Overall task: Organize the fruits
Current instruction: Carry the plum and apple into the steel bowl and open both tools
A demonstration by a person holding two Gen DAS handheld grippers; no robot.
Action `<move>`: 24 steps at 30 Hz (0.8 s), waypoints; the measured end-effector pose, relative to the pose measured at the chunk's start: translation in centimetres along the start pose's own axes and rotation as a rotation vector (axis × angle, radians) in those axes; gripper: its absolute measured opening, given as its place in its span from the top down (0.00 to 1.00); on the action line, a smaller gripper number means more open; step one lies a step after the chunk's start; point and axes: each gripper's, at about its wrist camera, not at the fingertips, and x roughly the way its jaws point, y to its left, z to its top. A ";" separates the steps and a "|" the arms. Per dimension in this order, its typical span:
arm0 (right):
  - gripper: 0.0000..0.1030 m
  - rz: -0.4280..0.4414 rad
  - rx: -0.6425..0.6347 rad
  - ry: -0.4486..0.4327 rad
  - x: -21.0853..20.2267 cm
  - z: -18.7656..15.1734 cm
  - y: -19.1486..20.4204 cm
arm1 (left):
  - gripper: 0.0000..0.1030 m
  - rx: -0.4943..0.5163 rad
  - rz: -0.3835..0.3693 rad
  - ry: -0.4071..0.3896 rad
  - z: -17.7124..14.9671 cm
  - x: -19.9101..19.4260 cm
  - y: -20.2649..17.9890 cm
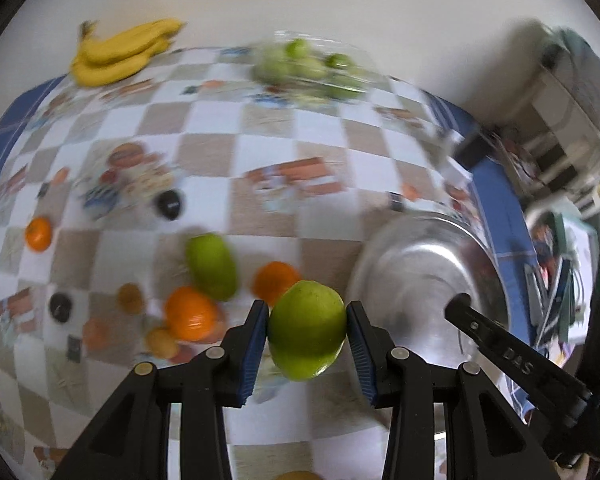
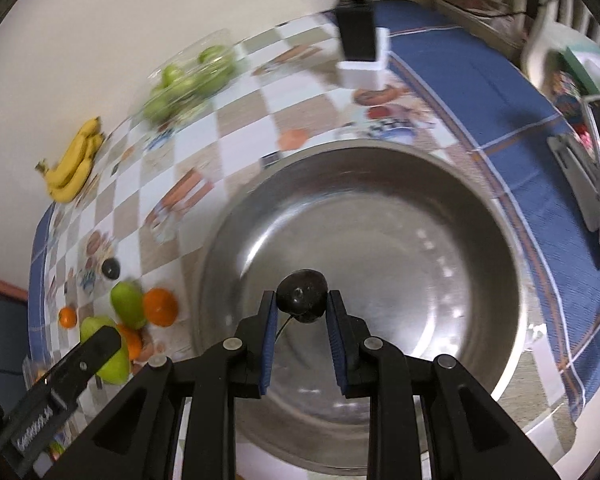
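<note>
Over the steel bowl (image 2: 380,216), right gripper (image 2: 301,305) is clamped on a dark plum (image 2: 302,295). Left gripper (image 1: 307,332) grips a green mango (image 1: 306,330) beside it; oranges (image 1: 190,312) and another mango (image 1: 211,266) crowd the tablecloth (image 1: 260,152) nearby.

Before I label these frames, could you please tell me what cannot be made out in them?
- Left wrist view: green fruit in the clear container is motion-blurred, so uncountable.
- Left wrist view: yellow object is cut off by the bottom edge.
- Right wrist view: dark fruit is too dark to identify.

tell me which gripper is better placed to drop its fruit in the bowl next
Right. The right gripper holds its dark fruit directly above the steel bowl; the left gripper holds a green fruit beside it.
</note>
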 end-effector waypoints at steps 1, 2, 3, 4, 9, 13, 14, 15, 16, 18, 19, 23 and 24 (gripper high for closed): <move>0.75 -0.004 0.010 -0.002 -0.1 0.1 -0.5 | 0.59 0.033 -0.001 -0.003 0.0 0.3 -1.1; 0.75 -0.006 0.017 -0.003 -0.1 0.1 -0.7 | 0.59 0.063 -0.008 -0.003 0.0 0.5 -2.1; 0.75 -0.007 0.031 -0.005 -0.1 0.2 -1.2 | 0.59 0.085 -0.021 0.001 -0.1 0.9 -2.7; 0.75 -0.009 0.041 -0.005 -0.1 0.2 -1.5 | 0.59 0.108 -0.036 0.006 -0.2 1.2 -3.5; 0.75 -0.018 0.073 0.005 0.3 0.4 -2.9 | 0.59 0.204 -0.032 0.004 -0.5 2.7 -6.4; 0.75 -0.030 0.097 0.028 1.2 0.4 -3.8 | 0.59 0.229 -0.025 0.021 -0.8 4.0 -7.2; 0.75 -0.034 0.101 0.036 1.5 0.4 -4.0 | 0.59 0.236 -0.019 0.024 -1.0 4.3 -7.3; 0.75 -0.037 0.103 0.043 1.7 0.4 -4.2 | 0.59 0.243 -0.015 0.024 -1.1 4.4 -7.3; 0.75 -0.042 0.106 0.051 2.0 0.4 -4.3 | 0.59 0.249 -0.009 0.023 -1.2 4.6 -7.4; 0.75 -0.042 0.111 0.065 2.4 0.4 -4.5 | 0.59 0.251 -0.004 0.028 -1.3 4.8 -7.4; 0.75 -0.042 0.114 0.072 2.6 0.3 -4.6 | 0.59 0.248 -0.006 0.030 -1.4 4.8 -7.3; 0.74 -0.046 0.118 0.080 2.7 0.4 -4.5 | 0.58 0.242 -0.007 0.025 -1.2 4.6 -7.2; 0.74 -0.045 0.117 0.078 2.6 0.4 -4.5 | 0.58 0.238 -0.011 0.022 -1.2 4.4 -7.1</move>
